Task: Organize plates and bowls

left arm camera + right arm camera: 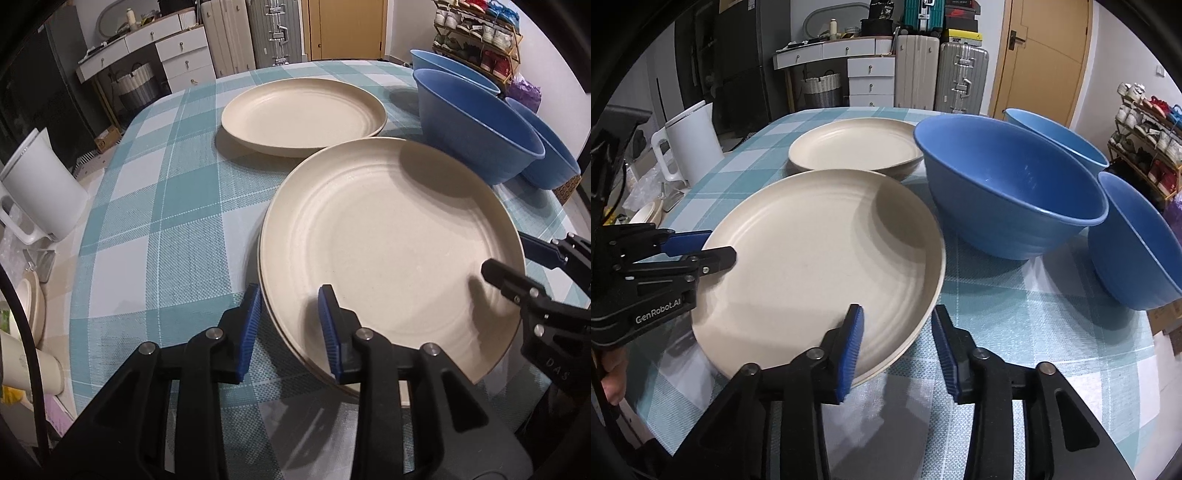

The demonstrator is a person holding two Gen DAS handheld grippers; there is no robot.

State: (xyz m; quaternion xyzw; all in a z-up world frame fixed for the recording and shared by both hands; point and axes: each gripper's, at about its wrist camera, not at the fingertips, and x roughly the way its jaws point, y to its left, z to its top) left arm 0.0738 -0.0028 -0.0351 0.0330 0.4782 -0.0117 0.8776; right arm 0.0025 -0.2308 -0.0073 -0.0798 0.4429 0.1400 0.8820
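Nearest on the checked tablecloth sits a stack of cream plates. Left gripper and right gripper straddle its near rim, pads apart, not pressing. Another cream plate lies farther; blue bowls stand right.

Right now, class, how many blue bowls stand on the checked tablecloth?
3: the nearest bowl beside the near plate stack, the far bowl behind it, the right bowl at the table's right edge.
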